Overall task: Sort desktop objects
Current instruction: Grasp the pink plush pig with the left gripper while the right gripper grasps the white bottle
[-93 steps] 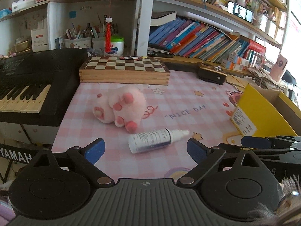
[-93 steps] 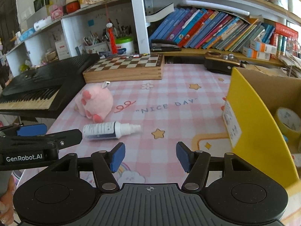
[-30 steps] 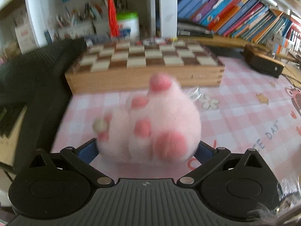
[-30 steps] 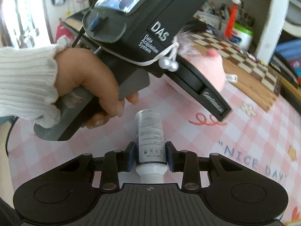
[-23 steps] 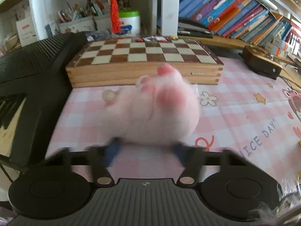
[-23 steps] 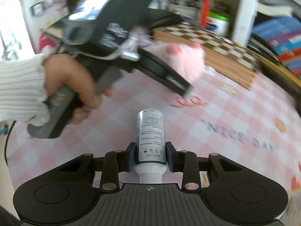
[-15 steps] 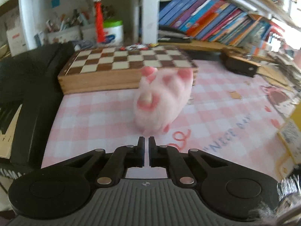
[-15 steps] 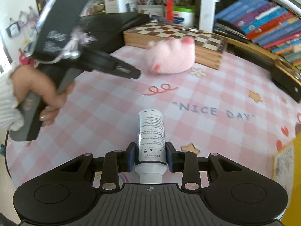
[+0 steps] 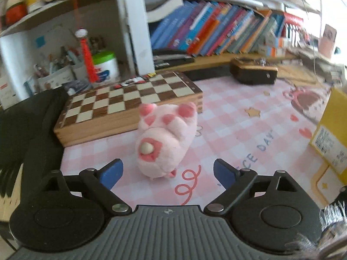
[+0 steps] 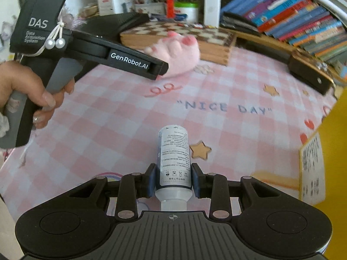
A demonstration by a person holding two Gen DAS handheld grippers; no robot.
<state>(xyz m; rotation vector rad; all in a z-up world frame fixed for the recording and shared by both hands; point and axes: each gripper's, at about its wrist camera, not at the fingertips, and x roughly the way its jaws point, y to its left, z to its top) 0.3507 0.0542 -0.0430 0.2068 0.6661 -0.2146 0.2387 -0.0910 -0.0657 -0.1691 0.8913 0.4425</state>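
A pink plush toy sits on the pink checked mat just in front of the chessboard box. My left gripper is opening, its blue pads wide apart. The toy is just beyond the tips and no pad touches it. My right gripper is shut on a white spray bottle, held above the mat with its cap toward the camera. The right wrist view shows a hand holding the left gripper next to the plush toy.
A yellow cardboard box stands at the mat's right edge, also seen as the yellow box. A black keyboard lies at the left. A dark case and shelves of books run along the back.
The left jaws closed without catching the plush toy, which slipped forward, and have now spread wide again. The right gripper swung right with the bottle still in it.
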